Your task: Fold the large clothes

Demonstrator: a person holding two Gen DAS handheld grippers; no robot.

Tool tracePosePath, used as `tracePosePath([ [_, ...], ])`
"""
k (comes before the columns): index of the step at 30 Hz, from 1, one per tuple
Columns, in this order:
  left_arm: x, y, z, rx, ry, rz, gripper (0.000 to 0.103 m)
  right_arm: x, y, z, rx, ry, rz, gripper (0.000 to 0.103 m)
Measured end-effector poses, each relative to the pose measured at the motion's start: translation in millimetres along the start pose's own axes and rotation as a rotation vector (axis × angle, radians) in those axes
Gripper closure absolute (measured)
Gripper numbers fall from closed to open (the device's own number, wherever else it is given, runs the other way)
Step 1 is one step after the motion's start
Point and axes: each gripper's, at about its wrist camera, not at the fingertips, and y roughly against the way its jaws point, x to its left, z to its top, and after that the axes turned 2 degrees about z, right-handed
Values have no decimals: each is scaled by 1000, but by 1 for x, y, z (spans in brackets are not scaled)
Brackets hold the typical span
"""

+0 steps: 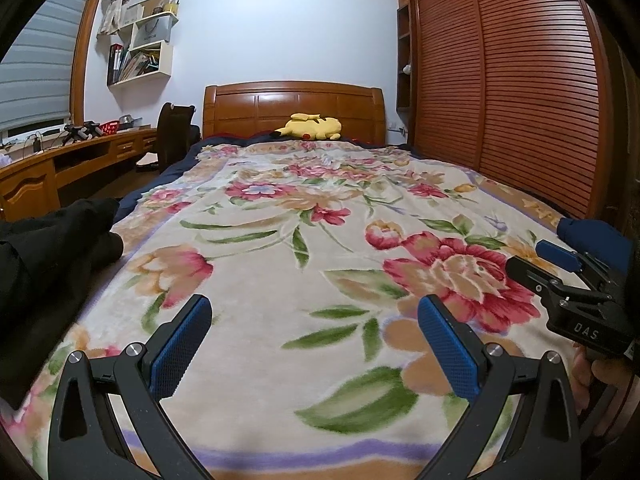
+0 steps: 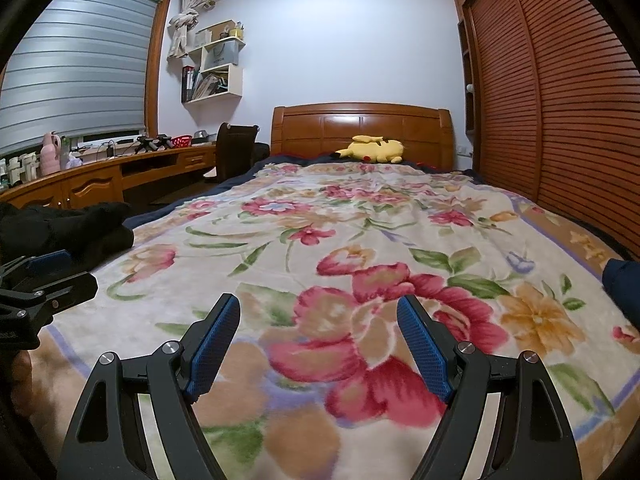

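Observation:
A black garment (image 1: pixel 48 248) lies bunched at the bed's left edge; it also shows in the right wrist view (image 2: pixel 68 226). A dark blue garment (image 1: pixel 592 236) sits at the bed's right edge, seen too in the right wrist view (image 2: pixel 624 284). My left gripper (image 1: pixel 314 308) is open and empty above the floral blanket (image 1: pixel 300 264). My right gripper (image 2: pixel 318 306) is open and empty over the same blanket (image 2: pixel 360 240). The right gripper appears at the right of the left wrist view (image 1: pixel 536 258), and the left gripper at the left of the right wrist view (image 2: pixel 60 268).
A yellow plush toy (image 1: pixel 314 126) lies by the wooden headboard (image 1: pixel 294 110). A slatted wooden wardrobe (image 1: pixel 508 92) runs along the bed's right side. A wooden desk (image 1: pixel 76 160) and a dark chair (image 1: pixel 174 136) stand to the left, under wall shelves (image 1: pixel 140 48).

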Motion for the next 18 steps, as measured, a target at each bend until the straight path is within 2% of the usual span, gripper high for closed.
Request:
tracePosePath([
  [18,-1,1,-1,-2,1,-1,0,-4,-3,-2,-4,5,-5,21],
])
